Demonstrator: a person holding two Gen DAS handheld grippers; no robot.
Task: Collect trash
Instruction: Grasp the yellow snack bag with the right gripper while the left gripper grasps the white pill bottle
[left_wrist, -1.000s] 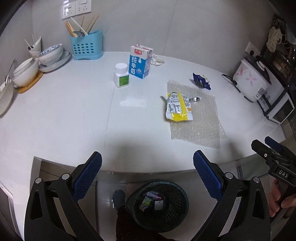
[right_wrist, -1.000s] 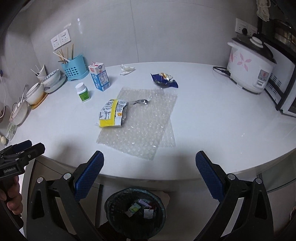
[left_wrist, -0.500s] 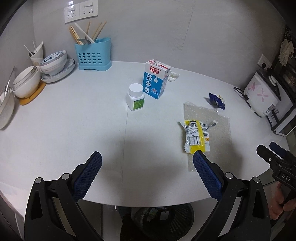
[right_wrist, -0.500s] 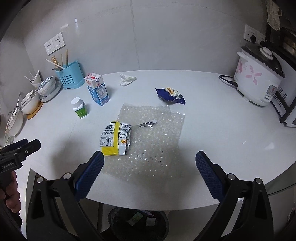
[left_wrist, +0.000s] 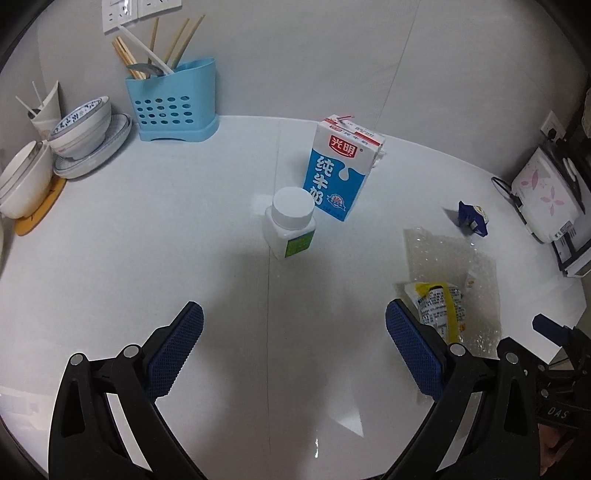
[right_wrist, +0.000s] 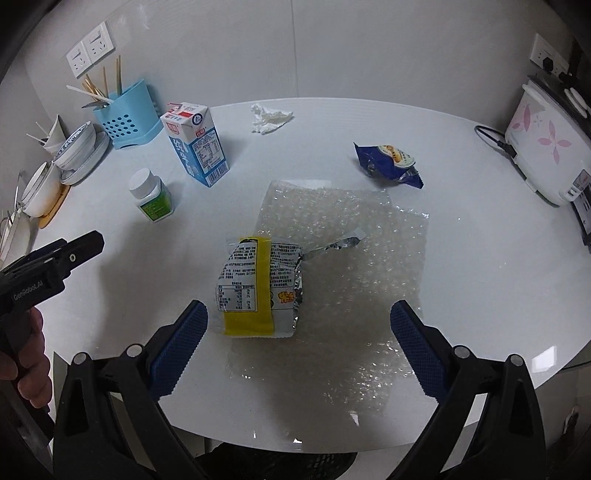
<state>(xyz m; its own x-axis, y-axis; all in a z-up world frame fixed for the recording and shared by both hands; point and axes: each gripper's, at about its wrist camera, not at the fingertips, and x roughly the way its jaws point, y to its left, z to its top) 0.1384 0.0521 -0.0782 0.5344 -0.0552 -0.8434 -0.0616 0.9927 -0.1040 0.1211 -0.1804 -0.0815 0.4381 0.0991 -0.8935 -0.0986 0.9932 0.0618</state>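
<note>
Left to right across the white desk: pill bottle and milk carton, both upright, near each other; crumpled tissue toward the back; yellow-and-silver snack wrapper lying flat on the near left part of a bubble-wrap sheet; blue wrapper beyond the sheet. Left claw released, hovering empty over bare desk short of the bottle. Right claw released, empty, just short of the snack wrapper. Wrappers, sheet and tissue are probably light, limp and slippery: pinch a raised crimped edge. The carton looks stiff: grip across its side walls.
</note>
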